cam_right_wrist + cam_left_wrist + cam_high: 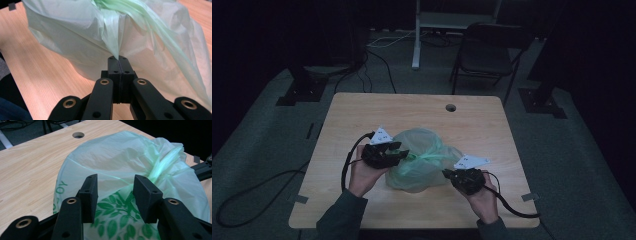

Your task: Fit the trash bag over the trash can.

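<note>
Jaws of our right gripper (119,59) pinch a fold of the green bag (422,157) mid-table; our left gripper (115,188) stands apart over it, gripping nothing. Beyond, its neck looks twisted, so we judge tying remains.

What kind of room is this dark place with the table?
Probably a recording studio or lab: a lone wooden table on grey carpet, cables across the floor, a folding chair, and dark stands around it.

A dim lab-like recording room: a wooden table (362,120) on grey carpet (272,125), a folding chair (484,52) at one o'clock, loose cables (377,55) at eleven o'clock.
</note>
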Demonstrator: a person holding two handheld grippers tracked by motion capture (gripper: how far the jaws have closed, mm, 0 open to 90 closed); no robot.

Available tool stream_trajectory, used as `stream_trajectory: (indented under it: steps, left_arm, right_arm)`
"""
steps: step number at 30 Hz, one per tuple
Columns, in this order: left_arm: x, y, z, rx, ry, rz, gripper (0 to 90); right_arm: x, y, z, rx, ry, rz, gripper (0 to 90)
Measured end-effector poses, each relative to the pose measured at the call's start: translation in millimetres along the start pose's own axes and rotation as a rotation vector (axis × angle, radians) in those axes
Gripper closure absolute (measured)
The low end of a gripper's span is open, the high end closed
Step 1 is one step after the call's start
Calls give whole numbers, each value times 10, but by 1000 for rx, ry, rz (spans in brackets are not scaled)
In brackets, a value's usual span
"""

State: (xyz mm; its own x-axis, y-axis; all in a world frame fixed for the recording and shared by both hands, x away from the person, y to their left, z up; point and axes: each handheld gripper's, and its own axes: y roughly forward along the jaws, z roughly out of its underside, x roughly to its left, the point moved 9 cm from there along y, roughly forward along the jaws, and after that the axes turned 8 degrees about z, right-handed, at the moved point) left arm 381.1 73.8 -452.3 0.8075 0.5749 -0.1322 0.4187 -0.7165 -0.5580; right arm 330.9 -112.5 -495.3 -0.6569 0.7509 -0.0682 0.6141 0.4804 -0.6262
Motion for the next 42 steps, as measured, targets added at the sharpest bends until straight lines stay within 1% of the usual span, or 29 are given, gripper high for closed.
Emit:
stream_trajectory:
  steps: [5,7,11,12,13,16,17,22,23,24,27,30,32,37,42]
  left_arm:
    - [-10,15,-7,5,0,4,551]
    - [-20,26,-8,12,3,6,549]
    - [-38,63,11,41,23,7,548]
    - [-38,63,11,41,23,7,548]
    - [-48,78,18,52,31,10,548]
    - [-57,101,21,71,45,9,548]
    - [-57,101,21,71,45,9,548]
    - [-59,148,24,120,74,12,548]
    - [-59,148,24,120,74,12,548]
    - [-46,168,25,144,83,15,548]
    - [-29,193,29,173,86,27,546]
    - [-15,221,58,217,95,34,542]
    - [-16,222,58,228,99,38,538]
    - [-11,233,65,282,113,31,526]
    - [-7,223,70,318,123,19,518]
  right_arm:
    - [32,9,34,11,-8,-25,892]
    - [46,10,35,9,-11,-37,851]
    - [68,13,35,2,-11,-59,777]
    - [68,13,35,2,-11,-59,777]
    - [79,17,42,3,-16,-64,763]
    - [84,21,49,4,-17,-68,756]
    - [84,21,49,4,-17,-68,756]
    - [89,23,52,4,-21,-76,751]
    - [89,23,52,4,-21,-76,751]
    - [91,21,52,5,-22,-76,751]
    - [89,13,55,7,-25,-78,748]
    - [82,11,60,9,-25,-76,742]
    - [80,10,64,10,-24,-79,736]
    - [78,9,72,15,-27,-79,731]
    - [75,-3,68,12,-25,-81,722]
